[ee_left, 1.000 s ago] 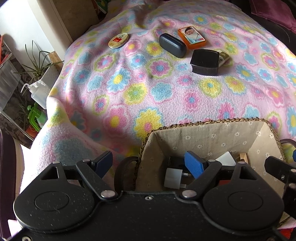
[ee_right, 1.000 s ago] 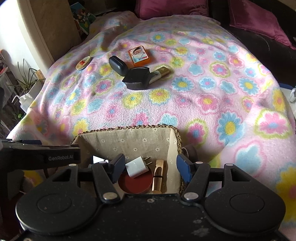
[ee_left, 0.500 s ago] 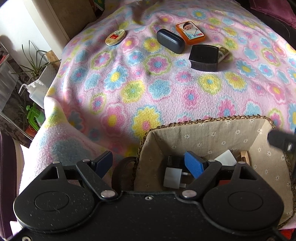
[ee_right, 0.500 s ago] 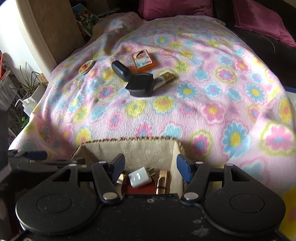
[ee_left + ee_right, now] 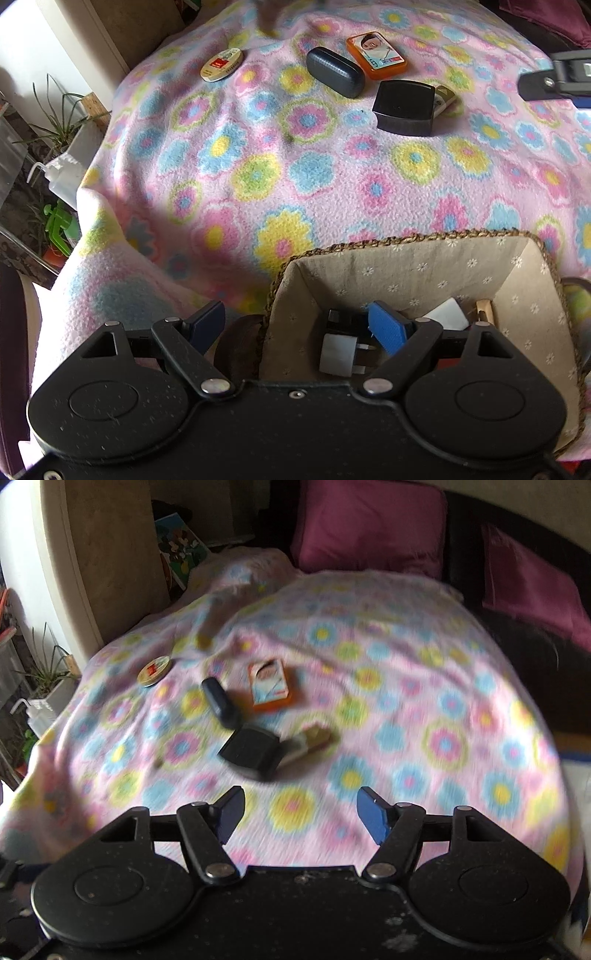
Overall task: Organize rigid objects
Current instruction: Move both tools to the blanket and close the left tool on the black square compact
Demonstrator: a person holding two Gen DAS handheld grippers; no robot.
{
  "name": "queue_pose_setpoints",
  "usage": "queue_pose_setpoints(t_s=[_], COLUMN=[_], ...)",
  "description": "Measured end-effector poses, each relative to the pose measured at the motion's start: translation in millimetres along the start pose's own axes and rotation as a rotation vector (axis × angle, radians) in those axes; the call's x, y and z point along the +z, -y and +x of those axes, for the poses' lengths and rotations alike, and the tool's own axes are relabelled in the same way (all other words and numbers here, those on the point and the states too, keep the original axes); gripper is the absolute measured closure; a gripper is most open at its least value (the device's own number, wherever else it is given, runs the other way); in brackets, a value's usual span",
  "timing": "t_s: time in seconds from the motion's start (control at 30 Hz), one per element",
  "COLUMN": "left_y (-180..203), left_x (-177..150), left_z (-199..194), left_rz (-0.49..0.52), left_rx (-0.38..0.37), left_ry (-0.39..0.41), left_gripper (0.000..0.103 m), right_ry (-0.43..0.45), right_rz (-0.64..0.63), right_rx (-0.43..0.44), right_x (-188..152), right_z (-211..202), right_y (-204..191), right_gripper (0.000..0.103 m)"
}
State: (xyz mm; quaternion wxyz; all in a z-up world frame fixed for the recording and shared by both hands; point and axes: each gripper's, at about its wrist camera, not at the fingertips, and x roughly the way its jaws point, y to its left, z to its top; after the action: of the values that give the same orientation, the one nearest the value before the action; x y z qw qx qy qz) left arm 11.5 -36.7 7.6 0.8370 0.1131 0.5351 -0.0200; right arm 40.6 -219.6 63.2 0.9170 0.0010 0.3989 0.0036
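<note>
A fabric-lined woven basket sits on the flowered blanket, holding a white plug adapter, a white charger and other small items. My left gripper is open and straddles the basket's left wall, one finger inside and one outside. Farther off lie a round tin, a dark glasses case, an orange tin, a black box and a gold item tucked against it. My right gripper hovers short of the black box with its jaws opening and nothing between them.
The blanket drops off at its left edge, where potted plants and a white squeeze bottle stand below. Magenta cushions line the dark sofa back. Open blanket lies between the basket and the loose items.
My right gripper has left the basket and travelled out over the blanket toward the loose items, its jaws spreading wider. The left gripper has stayed at the basket.
</note>
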Motion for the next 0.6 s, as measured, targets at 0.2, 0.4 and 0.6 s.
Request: queue_pose_setpoints(t_s=[0.2, 0.4, 0.6], left_y=[3, 16, 40], left_x=[25, 67, 104], left_z=[6, 22, 39], left_rz=[-0.002, 0.035, 0.134], left_rx=[-0.015, -0.054, -0.101], left_ry=[0.029, 0.078, 0.173], left_gripper=[0.021, 0.021, 0.017], right_ry=[-0.019, -0.055, -0.060], right_rz=[-0.023, -0.017, -0.014], right_rx=[-0.011, -0.032, -0.066], right_x=[11, 13, 19], right_z=[45, 85, 120], right_y=[7, 11, 18], right_gripper=[0.035, 0.035, 0.034])
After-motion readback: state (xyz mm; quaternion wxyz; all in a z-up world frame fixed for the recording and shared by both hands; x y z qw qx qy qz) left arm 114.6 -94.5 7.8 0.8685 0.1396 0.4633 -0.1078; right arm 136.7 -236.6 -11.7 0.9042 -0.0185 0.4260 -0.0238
